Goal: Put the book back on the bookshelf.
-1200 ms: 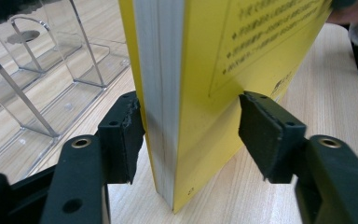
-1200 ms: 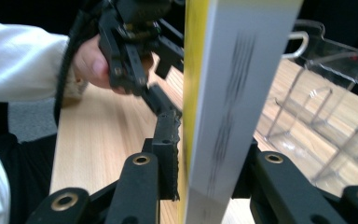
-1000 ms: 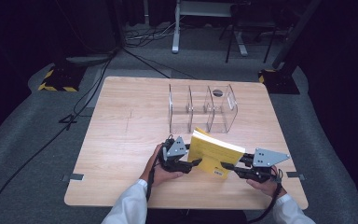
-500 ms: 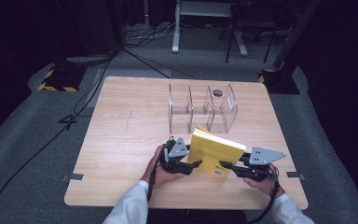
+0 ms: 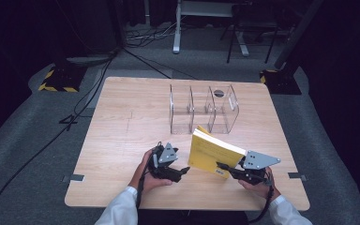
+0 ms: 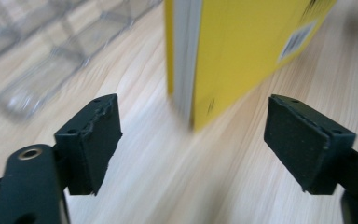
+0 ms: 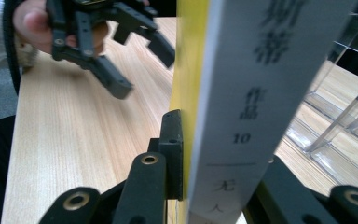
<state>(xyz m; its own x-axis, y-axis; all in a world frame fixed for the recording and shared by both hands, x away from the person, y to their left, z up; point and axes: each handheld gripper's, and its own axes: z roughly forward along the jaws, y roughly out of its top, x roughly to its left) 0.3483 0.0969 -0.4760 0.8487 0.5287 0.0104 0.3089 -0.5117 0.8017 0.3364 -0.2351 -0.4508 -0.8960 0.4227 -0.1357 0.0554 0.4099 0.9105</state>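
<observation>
Since a second ago we see little change: the yellow book (image 5: 214,152) stands in much the same spot on the bench (image 5: 122,122), tilted a bit more upright, and both hands stay close beside it.

We see the right gripper (image 5: 225,167) clamped on the book's near right corner. In the right gripper view its two black jaws press on either side of the book (image 7: 223,93), one against the yellow cover and the other behind the white spine, which carries printed characters and the number 10. The book rests on its lower edge on the bench, leaning away from us, with the spine facing right.

We find the left gripper (image 5: 182,169) just to the left of the book, not touching it. Its jaws are spread wide with nothing between them; in the left gripper view the book (image 6: 242,51) stands ahead of the gap, its page edges and yellow back cover with a barcode facing the camera. The person's left hand (image 5: 145,171) wraps the body of that gripper, and a white sleeve (image 5: 119,211) comes in from the near edge.

Beyond the book, toward the far side of the bench, stands a clear plastic rack (image 5: 204,108) with upright dividers. The book's top edge is near the rack's front, but we cannot tell whether they touch.
</observation>
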